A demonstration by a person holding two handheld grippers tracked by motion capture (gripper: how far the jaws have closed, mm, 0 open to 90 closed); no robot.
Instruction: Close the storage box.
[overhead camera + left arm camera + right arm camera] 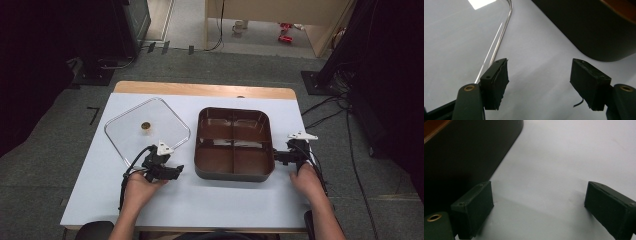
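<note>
Two grippers are resting on the white counter (200,200) with jaws spread and empty, the left gripper (539,82) lying between the clear lid (147,129) and brown divided tray (233,143), the right gripper (539,207) flanking the tray's other side.

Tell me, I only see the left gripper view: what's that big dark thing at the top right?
Observer: It's a brown tray with four compartments, seen from the high view.
Operator: Is there food in it?
Observer: No food that I can make out; there's only something pale along the middle divider, too small to identify.
Operator: And the clear edge on my left?
Observer: That's a clear square lid lying flat on the table, with a small round brown knob in its middle.
Operator: Where's the other gripper?
Observer: The right gripper sits beside the tray's right side, jaws apart, holding nothing.
</note>
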